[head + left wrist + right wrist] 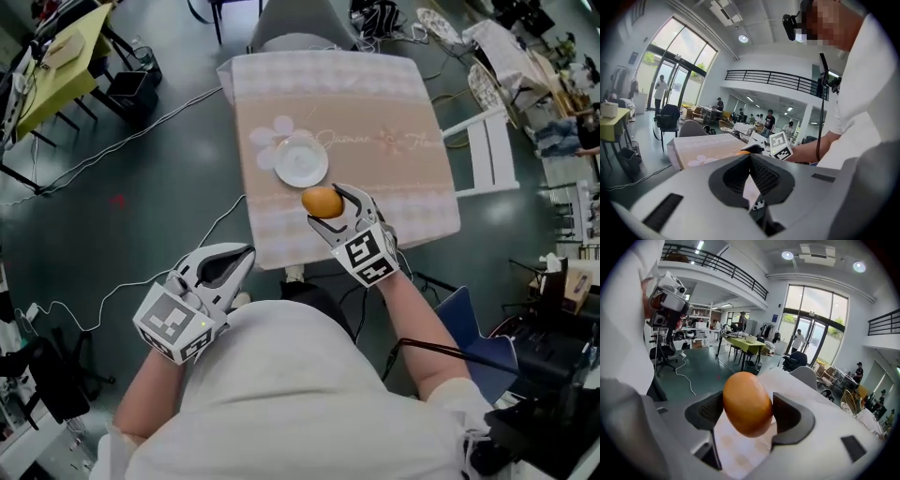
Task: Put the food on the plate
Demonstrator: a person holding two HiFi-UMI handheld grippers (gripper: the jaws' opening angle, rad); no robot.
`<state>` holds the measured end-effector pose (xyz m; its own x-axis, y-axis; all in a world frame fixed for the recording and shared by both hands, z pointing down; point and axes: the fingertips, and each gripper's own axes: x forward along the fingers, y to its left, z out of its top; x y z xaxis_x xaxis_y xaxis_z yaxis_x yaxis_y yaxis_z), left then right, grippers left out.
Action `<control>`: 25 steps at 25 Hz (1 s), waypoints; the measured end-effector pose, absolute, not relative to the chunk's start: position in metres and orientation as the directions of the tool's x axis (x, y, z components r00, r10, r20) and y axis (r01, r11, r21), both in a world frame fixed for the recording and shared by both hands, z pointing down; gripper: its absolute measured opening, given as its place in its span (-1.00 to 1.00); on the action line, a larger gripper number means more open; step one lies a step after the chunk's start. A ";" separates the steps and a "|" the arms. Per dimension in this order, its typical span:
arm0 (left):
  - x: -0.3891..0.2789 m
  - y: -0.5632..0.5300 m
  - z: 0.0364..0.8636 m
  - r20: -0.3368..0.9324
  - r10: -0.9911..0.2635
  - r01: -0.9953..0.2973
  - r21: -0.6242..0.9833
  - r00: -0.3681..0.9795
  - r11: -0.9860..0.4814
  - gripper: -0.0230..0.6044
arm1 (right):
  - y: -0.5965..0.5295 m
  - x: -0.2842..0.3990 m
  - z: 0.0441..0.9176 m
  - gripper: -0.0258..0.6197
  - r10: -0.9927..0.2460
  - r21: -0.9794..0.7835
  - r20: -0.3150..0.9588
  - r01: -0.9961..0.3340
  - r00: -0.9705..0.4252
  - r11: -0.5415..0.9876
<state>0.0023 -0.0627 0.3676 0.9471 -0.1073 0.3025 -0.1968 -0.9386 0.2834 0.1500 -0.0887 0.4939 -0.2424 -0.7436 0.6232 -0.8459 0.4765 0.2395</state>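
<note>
Our right gripper clasps a smooth orange bun between its jaws, over the cloth-covered table, just beside the empty white plate. Our left gripper, jaws pressed together on nothing, hangs off the table's near side.

Orange-brown smooth oval food item: uniform, glossy. White round ceramic plate: plain. Beige rectangular tablecloth: pale checked bands at ends, white flower print, faint script. left gripper & right gripper: lt grey shells, dk grey ribbed pads; marker cubes blk/wht squares. Concrete floor: dk grey-green.
</note>
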 end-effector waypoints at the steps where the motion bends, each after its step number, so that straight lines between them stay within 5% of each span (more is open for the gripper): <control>1: 0.008 -0.067 0.366 0.305 -0.131 -0.222 0.285 0.943 -0.932 -0.90 | -0.098 0.157 0.499 0.13 -0.734 0.238 0.629 -0.835 -0.256 0.496; 25: 0.006 -0.111 0.379 0.431 -0.477 -0.616 0.280 0.766 -0.736 -0.90 | -0.218 0.196 0.633 0.13 -0.504 0.154 0.771 -0.654 -0.389 0.740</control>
<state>0.0056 -0.1110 0.3794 0.7660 -0.4773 0.4306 -0.6161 -0.7362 0.2801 0.1961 -0.2183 0.6331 -0.3892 -0.5042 0.7709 -0.6542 0.7405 0.1540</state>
